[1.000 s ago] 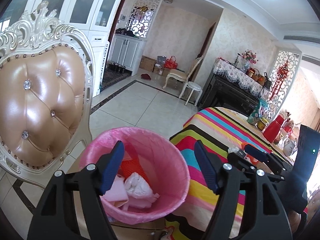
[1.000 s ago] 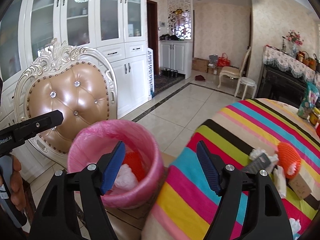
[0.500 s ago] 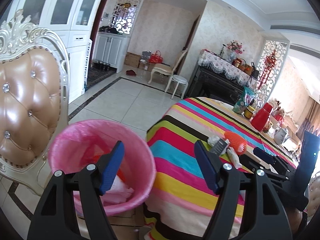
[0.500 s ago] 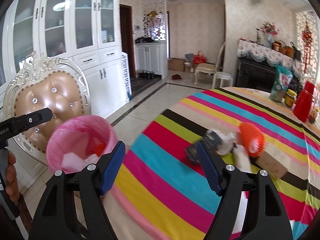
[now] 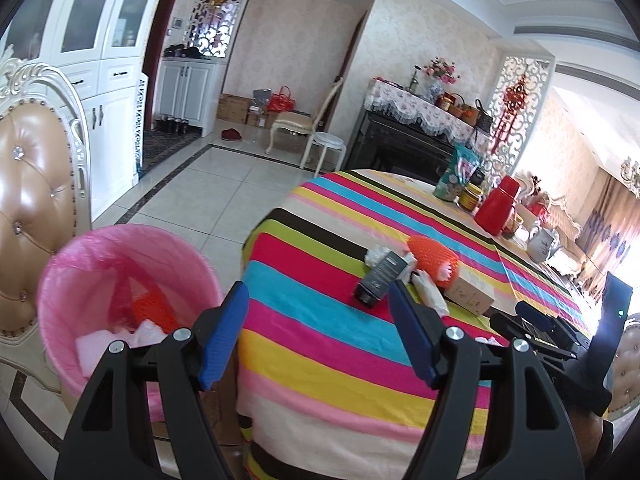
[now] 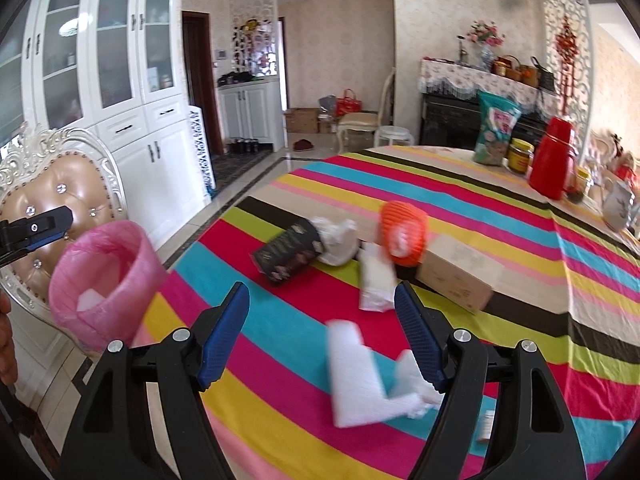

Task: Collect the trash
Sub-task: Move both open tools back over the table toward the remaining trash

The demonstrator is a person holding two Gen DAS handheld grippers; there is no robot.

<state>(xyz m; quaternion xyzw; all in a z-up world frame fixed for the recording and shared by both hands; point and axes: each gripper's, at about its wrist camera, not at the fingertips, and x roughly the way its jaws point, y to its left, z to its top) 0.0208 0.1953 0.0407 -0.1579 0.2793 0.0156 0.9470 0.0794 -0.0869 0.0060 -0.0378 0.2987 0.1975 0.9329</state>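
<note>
A bin with a pink liner (image 5: 120,280) stands by the table's left edge, with white and orange scraps inside. On the striped tablecloth (image 5: 320,352) lie a black box (image 5: 380,280), an orange foam net (image 5: 434,260), a white packet (image 5: 430,298) and a cardboard box (image 5: 470,296). My left gripper (image 5: 316,328) hangs open over the table edge, short of the black box, with nothing in it. My right gripper (image 6: 322,332) is open and empty above a white foam piece (image 6: 356,376). Beyond it are the black box (image 6: 288,256), crumpled white plastic (image 6: 338,240) and the orange net (image 6: 404,236).
A padded chair (image 5: 32,200) stands behind the bin. At the table's far side are a red flask (image 6: 552,160), a snack bag (image 6: 496,128), a jar (image 6: 520,156) and a white jug (image 6: 616,204). A tiled floor (image 5: 200,188) stretches beyond the table.
Both grippers swung right, from over the pink bin to over the table. The bin slid to the left of both views and the trash on the cloth came closer.
</note>
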